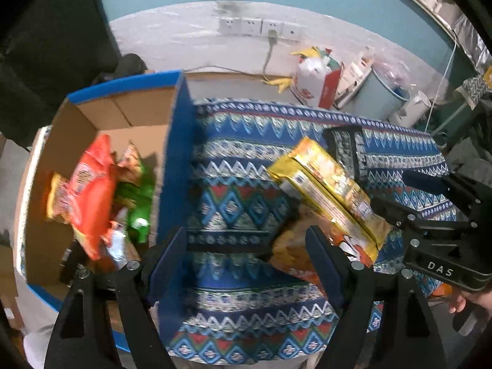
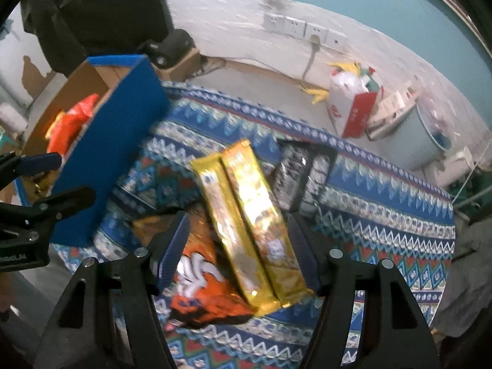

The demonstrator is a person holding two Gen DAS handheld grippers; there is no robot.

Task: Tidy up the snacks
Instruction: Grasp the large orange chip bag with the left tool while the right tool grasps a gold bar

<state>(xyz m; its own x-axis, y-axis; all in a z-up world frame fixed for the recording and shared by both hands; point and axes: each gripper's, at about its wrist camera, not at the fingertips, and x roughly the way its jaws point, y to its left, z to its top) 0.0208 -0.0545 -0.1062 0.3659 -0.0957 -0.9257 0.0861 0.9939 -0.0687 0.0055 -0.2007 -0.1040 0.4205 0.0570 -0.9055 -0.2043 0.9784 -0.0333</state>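
A blue cardboard box [image 1: 175, 160] stands at the left on a patterned blue cloth [image 1: 240, 169] and holds a red snack bag [image 1: 89, 190] and a green one [image 1: 140, 212]. My left gripper [image 1: 249, 264] is open and empty, its fingers astride the box's right wall and the cloth. A long gold snack pack [image 2: 249, 224] lies over an orange chip bag [image 2: 209, 289], with a black-and-white pack [image 2: 304, 175] behind. My right gripper [image 2: 240, 252] is open, its fingers on either side of the gold pack and the orange bag. The gold pack [image 1: 332, 190] also shows in the left wrist view.
A white and red bag [image 1: 313, 83], a pale bin [image 1: 378, 92] and a white kettle [image 1: 412, 107] stand on the floor beyond the cloth. Wall sockets [image 1: 261, 27] with a plugged cable are on the far wall. A small cardboard box [image 2: 181, 64] sits behind the blue box.
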